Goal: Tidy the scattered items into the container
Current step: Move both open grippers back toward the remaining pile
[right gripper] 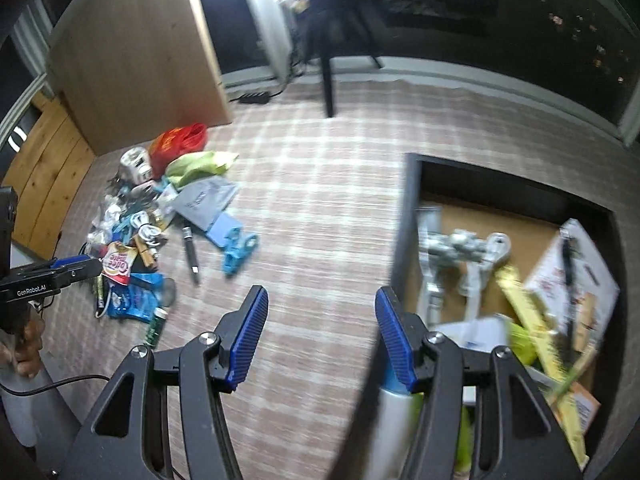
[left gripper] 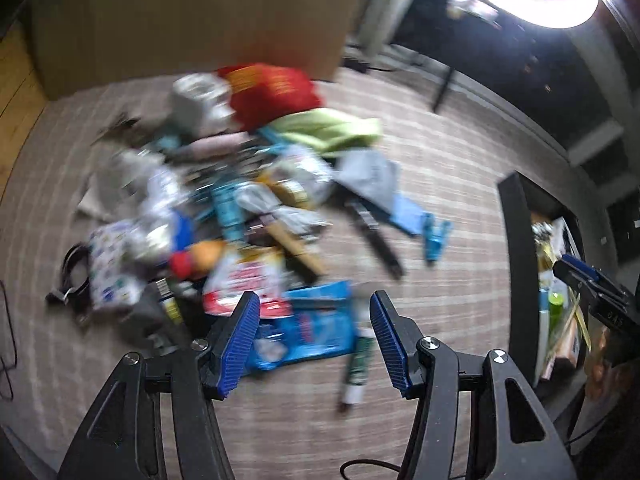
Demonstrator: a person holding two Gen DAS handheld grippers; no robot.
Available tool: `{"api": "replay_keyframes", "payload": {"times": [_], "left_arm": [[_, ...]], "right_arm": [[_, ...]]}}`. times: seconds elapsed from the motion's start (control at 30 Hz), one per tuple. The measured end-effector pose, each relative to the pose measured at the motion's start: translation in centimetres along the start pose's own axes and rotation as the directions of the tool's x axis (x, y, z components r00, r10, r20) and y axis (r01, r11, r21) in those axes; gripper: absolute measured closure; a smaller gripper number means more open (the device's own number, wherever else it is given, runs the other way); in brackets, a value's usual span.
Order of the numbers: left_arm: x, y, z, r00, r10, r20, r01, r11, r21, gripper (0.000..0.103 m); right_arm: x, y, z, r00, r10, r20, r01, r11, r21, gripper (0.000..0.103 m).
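Left gripper point(left gripper: 314, 334): my fingers spread, empty, above the pile point(left gripper: 224, 208).
Right gripper point(right gripper: 322, 336): my fingers spread, empty, beside the box point(right gripper: 408, 216).

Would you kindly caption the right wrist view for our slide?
Open right gripper above carpet, between the scattered pile and the part-filled container.

Right gripper point(right gripper: 322, 334) gapes empty over plaid carpet point(right gripper: 320, 200), between scattered pile point(right gripper: 136, 232) and part-filled container point(right gripper: 404, 240)
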State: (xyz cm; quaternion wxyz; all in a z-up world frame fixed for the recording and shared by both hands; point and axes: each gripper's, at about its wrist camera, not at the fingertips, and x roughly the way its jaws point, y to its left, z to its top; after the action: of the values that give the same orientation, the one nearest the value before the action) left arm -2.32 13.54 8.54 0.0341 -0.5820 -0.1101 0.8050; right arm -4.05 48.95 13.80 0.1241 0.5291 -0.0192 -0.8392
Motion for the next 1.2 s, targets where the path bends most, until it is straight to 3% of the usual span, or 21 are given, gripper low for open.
{"api": "replay_keyframes", "payload": {"times": [0.17,0.57,1.13,1.2], "left_arm": [[0.3,3.1,-0.3,1.0,-0.006,-0.008,0.006,0.997,-0.081,0.052],[2.7,6.0,-0.1,0.995,-0.085,-0.052,0.071,0.973,-0.217,0.061],[4.1,5.7,0.6,0.994,-0.091,-0.066,0.075,0.973,-0.217,0.068],[4.3,5.8,0.6,0.993,-0.091,-0.07,0.073,0.973,-0.22,0.069]], "right_arm": [[2.8,2.6,1.1,0.999,0.017,-0.035,-0.018,1.0,-0.023,0.048],[9.0,6.2,2.5,0.989,0.039,-0.14,-0.041,0.999,-0.013,0.048],[13.2,7.8,3.2,0.984,0.021,-0.179,-0.02,1.0,0.004,0.048],[13.2,8.3,3.0,0.985,0.005,-0.171,-0.008,1.0,-0.017,0.053]]}}
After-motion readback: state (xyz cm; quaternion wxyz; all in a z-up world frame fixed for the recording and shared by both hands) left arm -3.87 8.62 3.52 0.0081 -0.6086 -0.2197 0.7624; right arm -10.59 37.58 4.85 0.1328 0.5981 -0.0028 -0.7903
